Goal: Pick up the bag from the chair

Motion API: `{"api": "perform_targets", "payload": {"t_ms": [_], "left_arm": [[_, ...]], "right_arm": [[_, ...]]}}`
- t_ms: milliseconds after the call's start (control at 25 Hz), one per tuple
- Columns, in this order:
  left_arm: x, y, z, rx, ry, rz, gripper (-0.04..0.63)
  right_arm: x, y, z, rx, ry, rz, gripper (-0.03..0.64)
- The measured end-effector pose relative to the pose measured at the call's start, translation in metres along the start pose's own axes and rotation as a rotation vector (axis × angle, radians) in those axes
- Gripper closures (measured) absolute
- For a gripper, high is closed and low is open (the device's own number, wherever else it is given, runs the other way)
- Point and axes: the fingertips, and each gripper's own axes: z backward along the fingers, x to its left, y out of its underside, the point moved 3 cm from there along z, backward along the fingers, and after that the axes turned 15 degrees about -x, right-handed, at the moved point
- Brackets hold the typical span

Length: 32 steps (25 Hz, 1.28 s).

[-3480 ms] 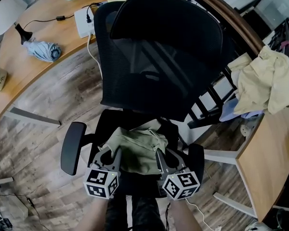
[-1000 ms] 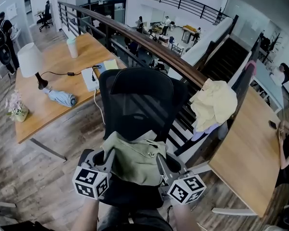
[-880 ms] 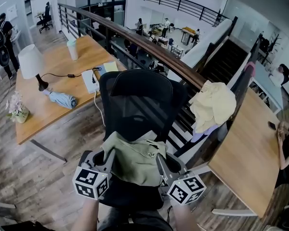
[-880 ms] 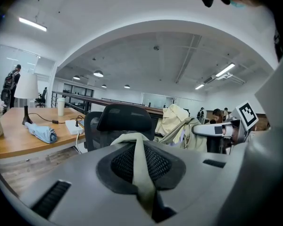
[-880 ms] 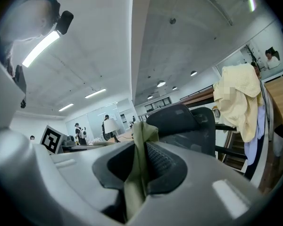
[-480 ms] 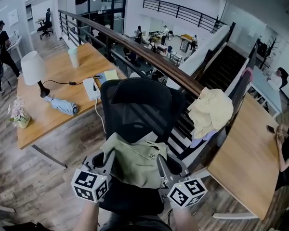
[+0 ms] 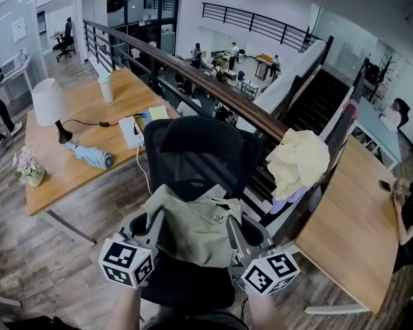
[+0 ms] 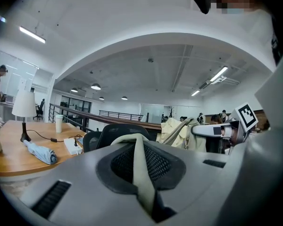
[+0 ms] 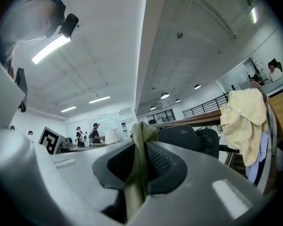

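Okay so both grippers are clamped on the bag, one at each end. The left gripper (image 8: pixel 141 171) has its jaws squeezed down on a flat strip of pale green fabric that runs straight up between the pads. The right gripper (image 9: pixel 137 166) is the same deal, pinching a bunched fold of that same green cloth, which sticks up above its jaws.

From the head view, the olive-green bag (image 7: pixel 193 229) hangs slung between the two grippers, sagging in the middle. It sits right in front of the backrest of the black mesh office chair (image 7: pixel 203 150) and over the seat. Whether its bottom touches the seat I can't tell, since the bag covers that spot.

Moving outward: to the left is a wooden desk (image 7: pixel 58 181) with a white lamp (image 7: pixel 48 102), a folded light-blue umbrella (image 7: pixel 91 155), a pale cup (image 7: pixel 107 86) at the far end, a white power strip (image 7: pixel 132 129) near the chair, and a little flower pot (image 7: pixel 29 172) at the near-left edge. To the right of the chair a yellowish garment (image 7: pixel 299 162) is draped over something dark, and beyond it is another wooden desk (image 7: pixel 358 232). Behind the chair a dark railing (image 7: pixel 213 91) runs across, with an open office floor below where a few people are standing far off.
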Motion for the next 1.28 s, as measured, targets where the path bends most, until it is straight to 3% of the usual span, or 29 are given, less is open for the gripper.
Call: {"api": "perform_targets", "payload": {"t_ms": [1280], "left_arm": [[-0.016, -0.077, -0.006, -0.167, 0.04, -0.041, 0.575]], "right_arm": [[0.024, -0.078, -0.016, -0.137, -0.053, 0.117, 0.555]]}}
